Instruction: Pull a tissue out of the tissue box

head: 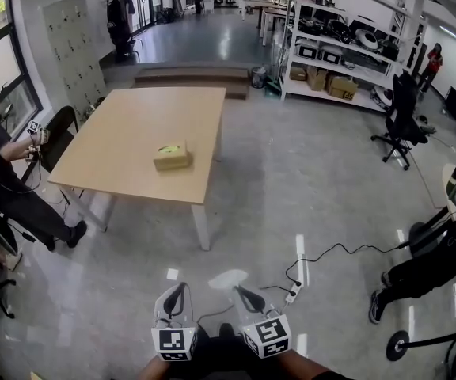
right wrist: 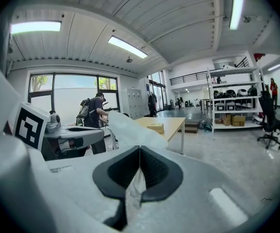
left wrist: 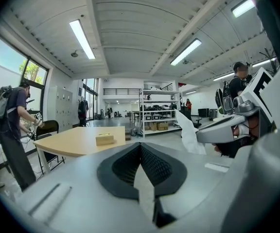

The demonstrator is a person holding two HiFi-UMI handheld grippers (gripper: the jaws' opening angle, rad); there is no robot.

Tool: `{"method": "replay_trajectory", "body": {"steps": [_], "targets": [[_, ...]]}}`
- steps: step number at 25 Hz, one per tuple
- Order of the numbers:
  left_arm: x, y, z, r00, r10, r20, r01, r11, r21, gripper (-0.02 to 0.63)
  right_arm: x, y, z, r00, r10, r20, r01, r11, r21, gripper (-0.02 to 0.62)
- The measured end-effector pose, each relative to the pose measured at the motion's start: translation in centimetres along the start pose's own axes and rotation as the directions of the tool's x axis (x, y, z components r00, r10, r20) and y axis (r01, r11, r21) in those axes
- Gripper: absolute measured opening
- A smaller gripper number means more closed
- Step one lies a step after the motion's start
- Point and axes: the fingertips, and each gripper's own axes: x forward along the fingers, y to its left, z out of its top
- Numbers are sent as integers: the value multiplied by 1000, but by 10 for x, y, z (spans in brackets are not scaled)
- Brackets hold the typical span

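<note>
The right gripper (right wrist: 139, 152) had its fingers pressed together on the tissue (right wrist: 128, 130), which stood up just past the tips, its lower end lost in the seam. The left gripper (left wrist: 140, 149), just beside it, was pinched closed; a pale strip in its seam could not be made out. Beyond both fingertips lay bare floor (head: 291, 188), then the table (head: 125, 172) edge. The tissue box (head: 172, 156) sat on it, well ahead.
</note>
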Motion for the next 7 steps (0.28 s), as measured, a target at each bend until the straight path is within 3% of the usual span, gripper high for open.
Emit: {"method": "replay_trajectory", "body": {"steps": [7], "targets": [[1,-9,6,1000,-11,8,11,1000,3,18,-4,-5,3,1000,-3,9,3,1000,-6,-5]]}}
